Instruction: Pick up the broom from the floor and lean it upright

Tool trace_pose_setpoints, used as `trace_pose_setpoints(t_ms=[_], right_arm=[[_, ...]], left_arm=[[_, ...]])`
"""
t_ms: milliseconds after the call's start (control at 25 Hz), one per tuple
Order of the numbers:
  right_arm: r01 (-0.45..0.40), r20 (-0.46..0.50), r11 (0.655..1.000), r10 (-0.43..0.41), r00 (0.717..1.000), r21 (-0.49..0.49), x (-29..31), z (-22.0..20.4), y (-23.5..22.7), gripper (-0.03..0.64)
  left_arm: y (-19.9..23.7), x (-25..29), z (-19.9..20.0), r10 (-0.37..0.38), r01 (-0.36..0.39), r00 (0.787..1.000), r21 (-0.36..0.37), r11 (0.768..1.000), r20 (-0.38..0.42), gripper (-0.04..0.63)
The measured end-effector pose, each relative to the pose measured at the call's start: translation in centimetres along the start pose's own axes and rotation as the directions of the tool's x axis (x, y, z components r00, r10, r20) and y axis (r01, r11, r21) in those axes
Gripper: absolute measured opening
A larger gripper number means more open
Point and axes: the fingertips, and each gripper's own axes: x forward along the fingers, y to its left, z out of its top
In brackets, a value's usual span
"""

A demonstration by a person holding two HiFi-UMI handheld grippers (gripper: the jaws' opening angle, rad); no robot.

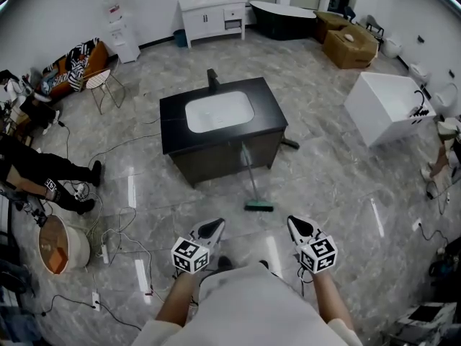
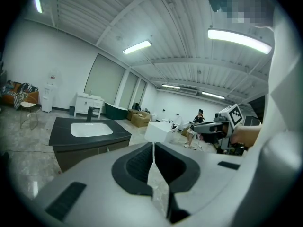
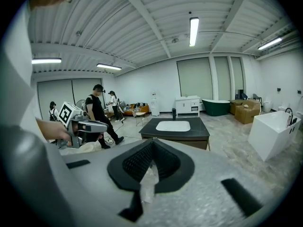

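broom leaning on vanity cabinet | prob light, stiff, slim handle | I'd grip mid-handle | my L tongs & R tongs both closed, empty

The glossy grey marbled tile floor carries a black vanity cabinet with a white basin at its centre. A green-headed broom stands at the cabinet's six o'clock, head on the tiles and handle against the cabinet. A white square tub sits at two o'clock, and white power strips and cables lie at eight.
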Motion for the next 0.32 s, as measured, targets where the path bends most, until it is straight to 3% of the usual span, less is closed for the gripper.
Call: trace_pose_setpoints(t_ms=[320], right_arm=[[-0.006,0.01,1.0,0.007,1.0,-0.008,-0.13,-0.02,-0.76,-0.002]], left_arm=[[-0.3,0.43,-0.58,0.01,-0.01,1.0,-0.003,1.0,-0.001,0.013]])
